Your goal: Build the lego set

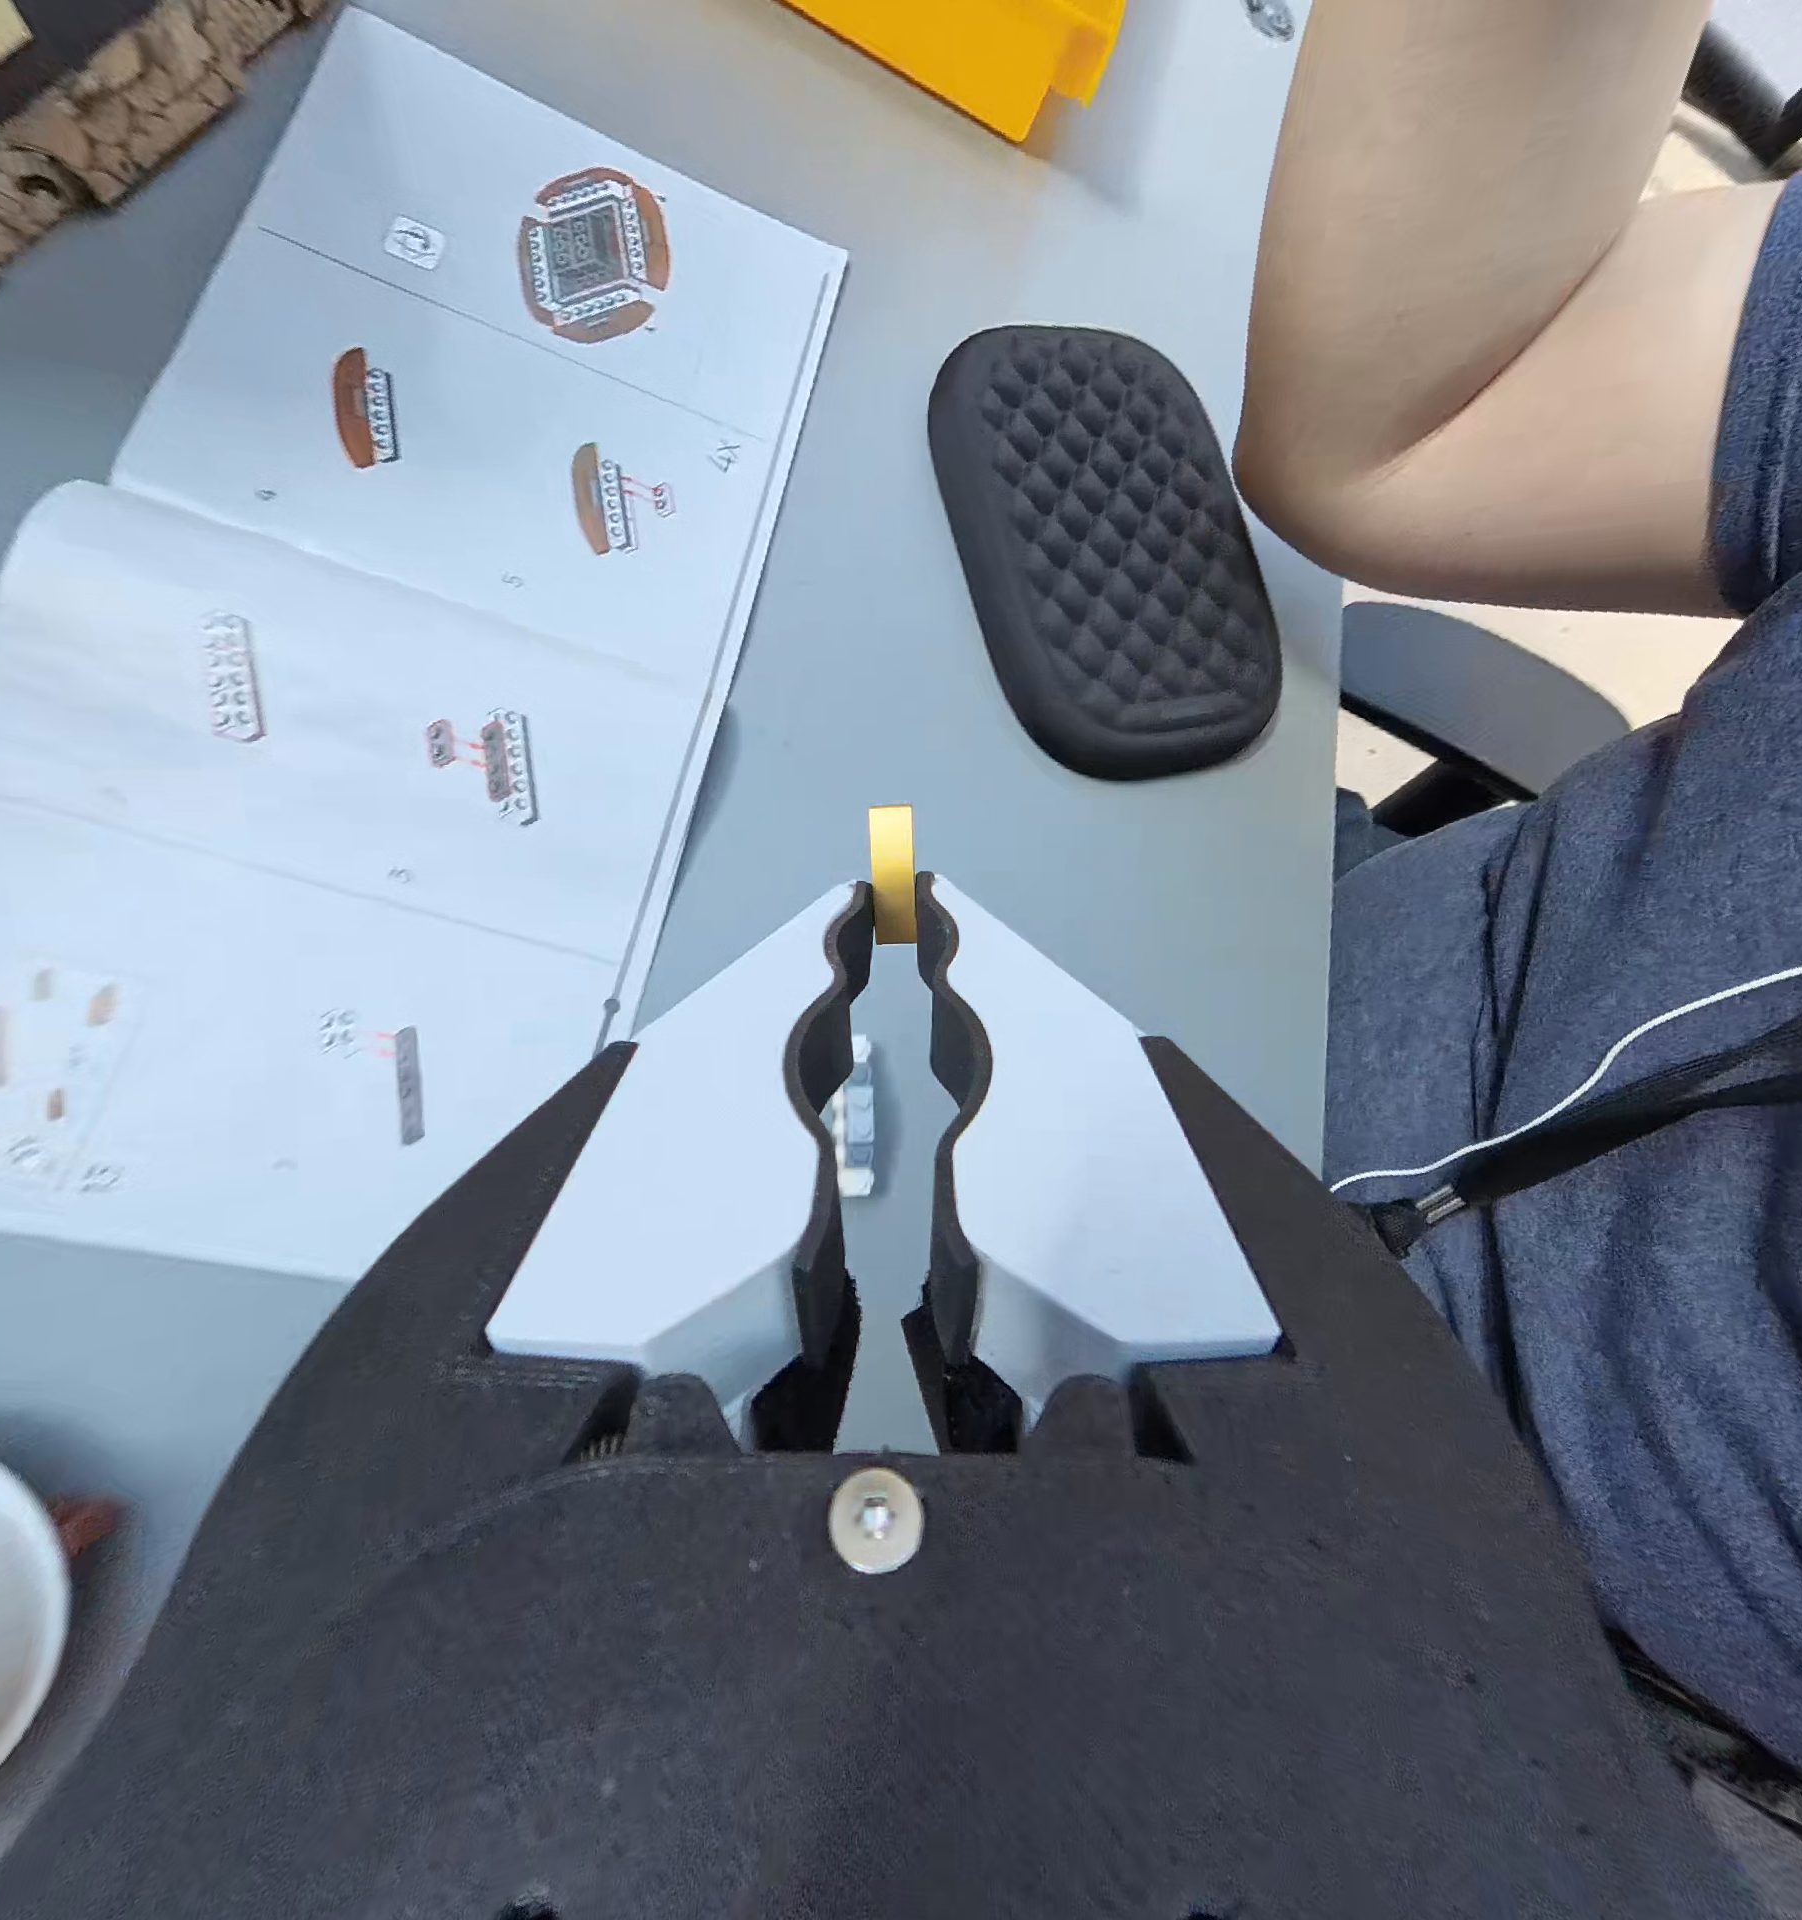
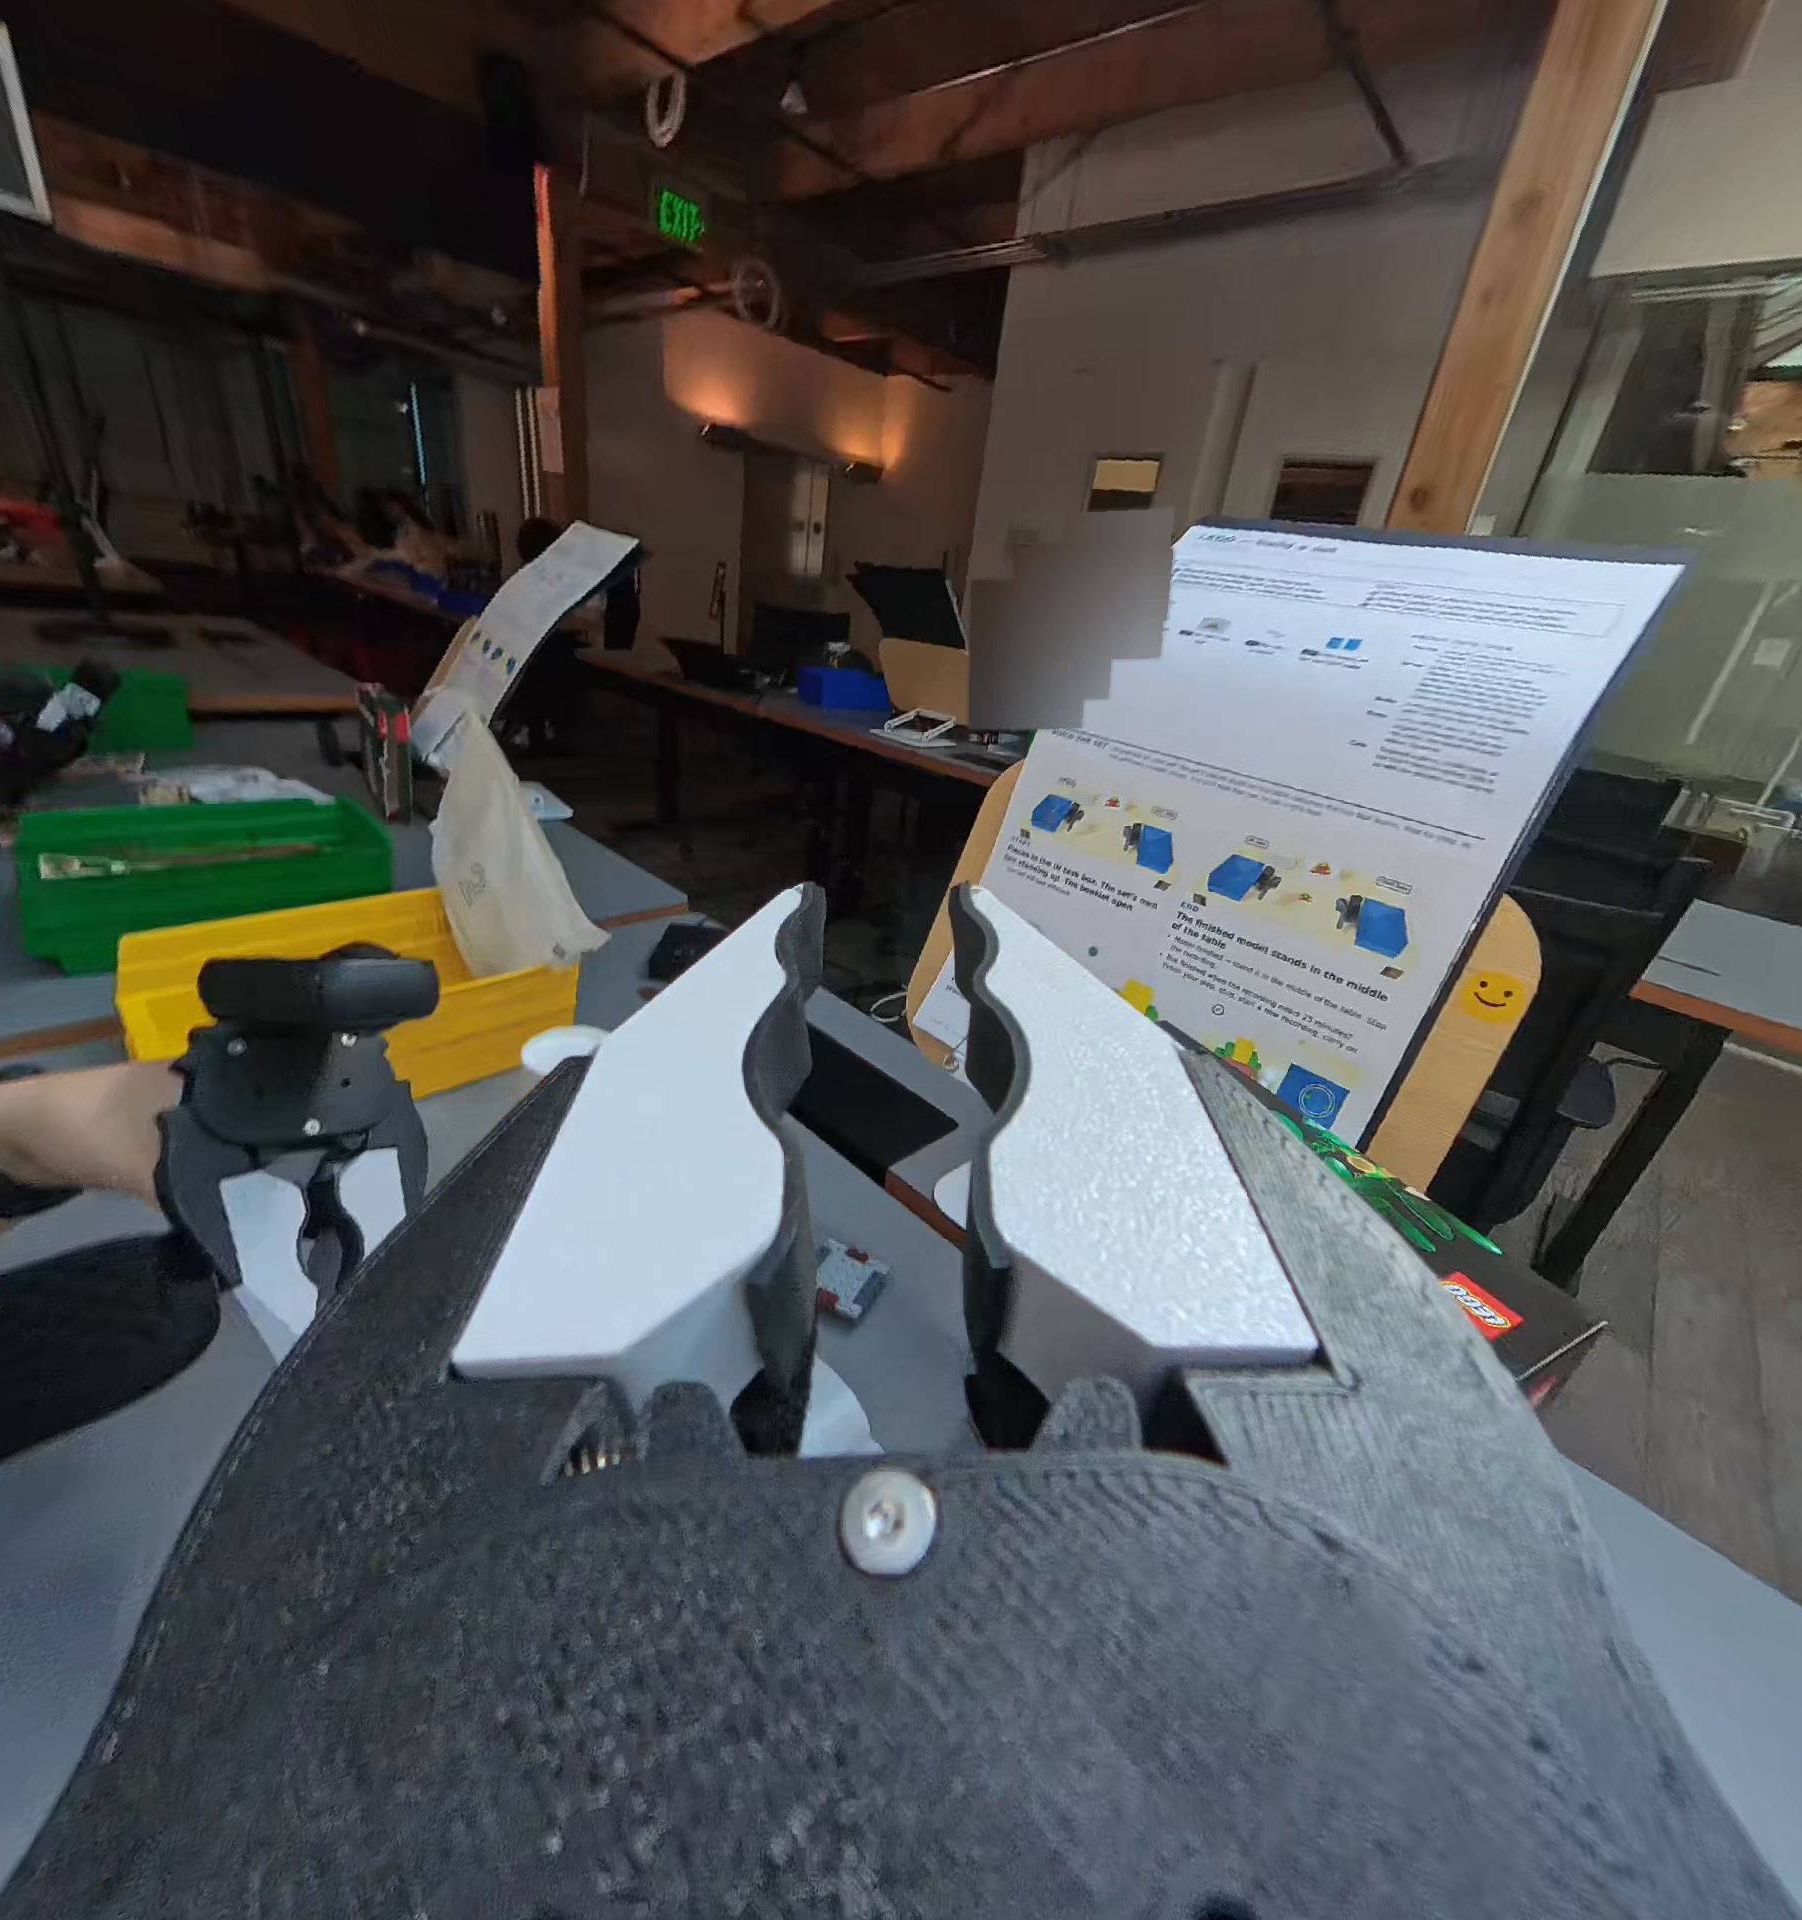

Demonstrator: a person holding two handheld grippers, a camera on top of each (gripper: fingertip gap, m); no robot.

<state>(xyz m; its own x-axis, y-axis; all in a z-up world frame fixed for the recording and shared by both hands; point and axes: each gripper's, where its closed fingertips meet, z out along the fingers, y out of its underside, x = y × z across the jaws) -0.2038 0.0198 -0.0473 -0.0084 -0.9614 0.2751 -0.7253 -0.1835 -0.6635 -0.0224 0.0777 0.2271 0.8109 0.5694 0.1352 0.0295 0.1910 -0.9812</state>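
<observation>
Yellow and thin, the lego piece [image 1: 892, 873] sits pinched between the tips of our left gripper [image 1: 892, 902] above the grey table [image 1: 1032, 883], just right of the open instruction booklet [image 1: 377, 644]; a small grey-white assembly [image 1: 861, 1127] lies beneath it. Our right gripper [image 2: 884, 914] hangs empty, jaws parted, over another small build [image 2: 850, 1280]

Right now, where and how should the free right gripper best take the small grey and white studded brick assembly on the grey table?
Probably from above: the small grey and white studded brick assembly lies flat and elongated, so close the open right gripper across its two long sides, the narrow width.
</observation>
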